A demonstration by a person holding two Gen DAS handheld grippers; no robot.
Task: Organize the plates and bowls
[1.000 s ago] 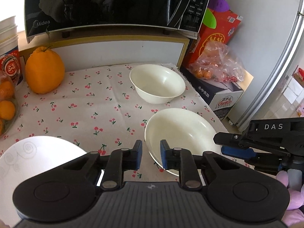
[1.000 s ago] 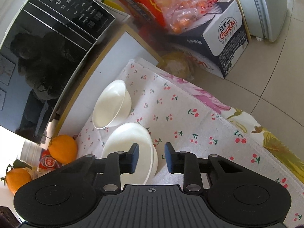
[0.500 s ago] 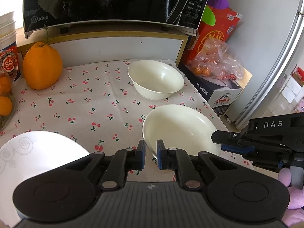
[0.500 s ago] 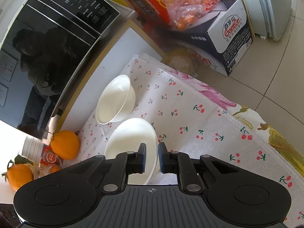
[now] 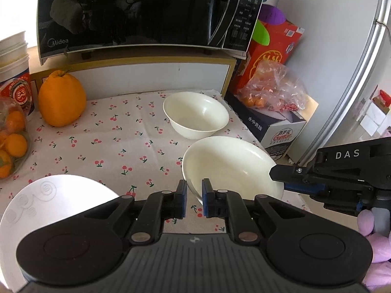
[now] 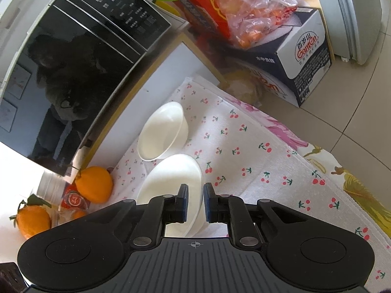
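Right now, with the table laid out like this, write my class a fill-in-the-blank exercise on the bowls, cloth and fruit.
The cloth is printed with red ____. The cream bowls on it number ____: a nearer bowl and a farther bowl. The black appliance above the orange fruit is a ____.
Missing: cherries; two; microwave.

On the desk (image 5: 117,131): near bowl (image 5: 232,168) just before far bowl (image 5: 195,114), plate (image 5: 48,202) front-left, big orange (image 5: 61,100) back-left, microwave (image 5: 136,12) behind.
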